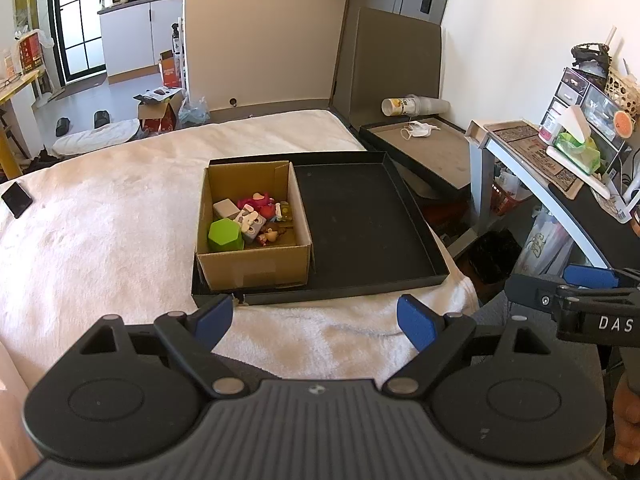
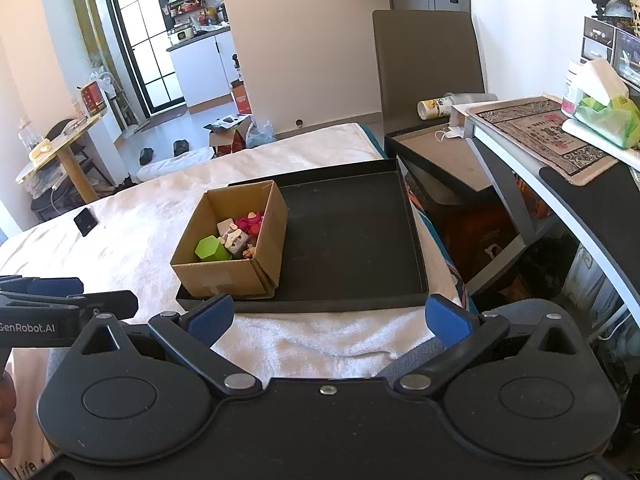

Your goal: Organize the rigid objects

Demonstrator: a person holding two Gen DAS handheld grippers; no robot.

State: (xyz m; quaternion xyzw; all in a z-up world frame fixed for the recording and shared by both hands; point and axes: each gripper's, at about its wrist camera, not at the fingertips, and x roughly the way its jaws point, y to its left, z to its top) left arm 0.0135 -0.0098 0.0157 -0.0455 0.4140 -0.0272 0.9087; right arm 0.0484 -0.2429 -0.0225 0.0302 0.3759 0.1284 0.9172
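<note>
A brown cardboard box (image 1: 256, 270) stands in the left part of a shallow black tray (image 1: 360, 220) on a white towel. In the box lie a green hexagonal block (image 1: 225, 235), a grey cube toy (image 1: 251, 222), a pink toy (image 1: 258, 201) and other small figures. The box (image 2: 224, 276) and tray (image 2: 352, 232) also show in the right wrist view. My left gripper (image 1: 316, 318) is open and empty, short of the tray's near edge. My right gripper (image 2: 328, 318) is open and empty, also short of the tray.
A small black item (image 1: 17, 199) lies on the towel at far left. A second black tray (image 1: 432, 152) with a white mask sits behind on the right. A desk (image 2: 560, 148) with a tissue pack stands at right. Floor clutter lies beyond the bed.
</note>
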